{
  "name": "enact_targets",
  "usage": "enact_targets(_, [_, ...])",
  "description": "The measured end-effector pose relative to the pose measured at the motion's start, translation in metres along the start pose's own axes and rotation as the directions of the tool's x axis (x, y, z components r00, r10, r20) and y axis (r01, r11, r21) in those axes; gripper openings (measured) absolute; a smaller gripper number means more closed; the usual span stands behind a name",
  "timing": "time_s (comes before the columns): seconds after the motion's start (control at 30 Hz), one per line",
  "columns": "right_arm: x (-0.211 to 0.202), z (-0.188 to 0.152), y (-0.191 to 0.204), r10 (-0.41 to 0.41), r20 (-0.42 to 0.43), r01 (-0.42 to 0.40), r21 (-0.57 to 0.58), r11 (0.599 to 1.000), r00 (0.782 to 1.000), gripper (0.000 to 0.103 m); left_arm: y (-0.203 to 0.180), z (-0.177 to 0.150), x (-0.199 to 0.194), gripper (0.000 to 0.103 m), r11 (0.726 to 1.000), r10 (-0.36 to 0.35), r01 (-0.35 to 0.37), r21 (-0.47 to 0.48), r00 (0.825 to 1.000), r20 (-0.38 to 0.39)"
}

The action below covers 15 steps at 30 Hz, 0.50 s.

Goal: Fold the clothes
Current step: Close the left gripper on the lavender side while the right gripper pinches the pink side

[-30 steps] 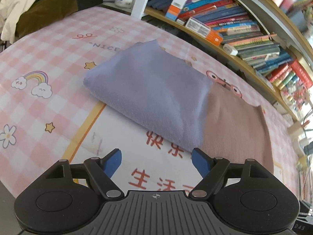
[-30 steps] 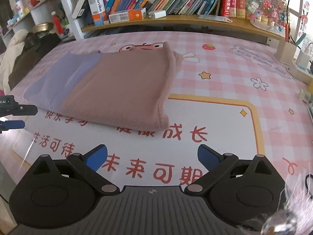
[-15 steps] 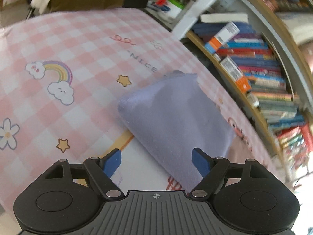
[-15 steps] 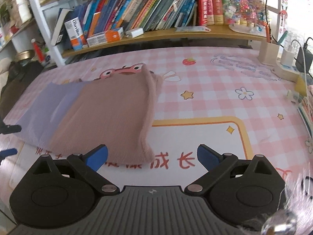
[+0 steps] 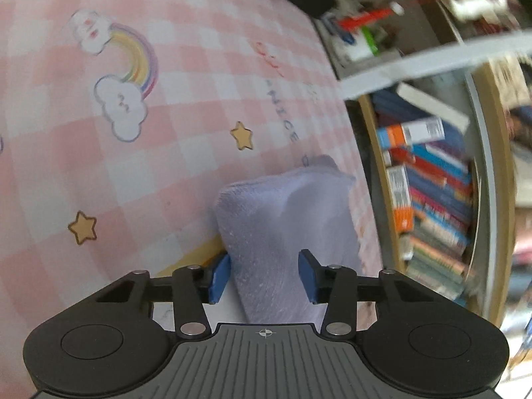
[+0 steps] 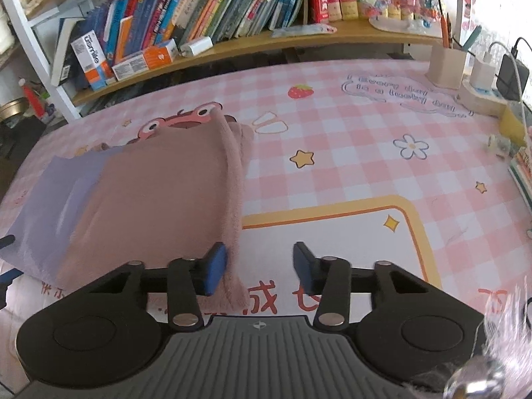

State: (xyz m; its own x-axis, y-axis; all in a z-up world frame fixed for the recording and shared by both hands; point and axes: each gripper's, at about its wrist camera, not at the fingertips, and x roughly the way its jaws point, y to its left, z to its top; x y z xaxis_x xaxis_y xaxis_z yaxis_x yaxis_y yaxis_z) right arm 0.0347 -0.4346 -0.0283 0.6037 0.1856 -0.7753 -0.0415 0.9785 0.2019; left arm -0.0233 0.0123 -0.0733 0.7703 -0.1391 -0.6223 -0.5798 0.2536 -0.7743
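L gripper (image 5: pixel 264 276) – jaws just closing in, lilac folded cloth (image 5: pixel 286 226) between the blue pads; the L pad looks to touch its edge, the R pad sits over it, can't tell if it's truly pinched. R gripper (image 6: pixel 259 271) – jaws also just narrowing, half apart, near corner of brown folded cloth (image 6: pixel 159 199) at the L pad, not clamped. Both cloths lie flat on pink checked mat (image 6: pixel 349 139), brown overlapping lilac. Beyond: bookshelf (image 6: pixel 206 23) w/ books.
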Motion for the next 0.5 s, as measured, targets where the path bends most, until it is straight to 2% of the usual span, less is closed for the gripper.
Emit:
enact_targets(0.07, [0.005,0.0,0.001,0.009,-0.014,-0.009,0.009,1.0,1.0,0.027,-0.001,0.002,0.004,0.04,1.0,0.003,-0.003,-0.01,1.0,-0.004])
enact_targets(0.13, [0.009,0.0,0.003,0.018,-0.029,-0.018,0.015,1.0,0.999,0.022,0.0,0.004,0.007,0.029,1.0,0.005,-0.005,0.002,1.0,-0.01])
enact_targets(0.27, [0.016,-0.003,0.01,0.028,-0.039,-0.028,0.017,0.999,0.999,0.011,0.006,0.008,0.011,0.023,1.0,-0.018,0.018,0.02,1.0,-0.022])
enact_targets(0.4, [0.019,-0.004,0.018,0.023,-0.036,-0.022,0.015,1.0,0.999,0.009,0.011,0.013,0.011,0.011,0.999,-0.027,0.029,0.043,0.999,-0.036])
enact_targets(0.5, [0.021,-0.003,0.024,0.03,-0.042,-0.03,0.018,0.999,0.999,0.009,0.01,0.021,0.002,0.009,0.996,-0.028,0.029,0.086,1.0,-0.014])
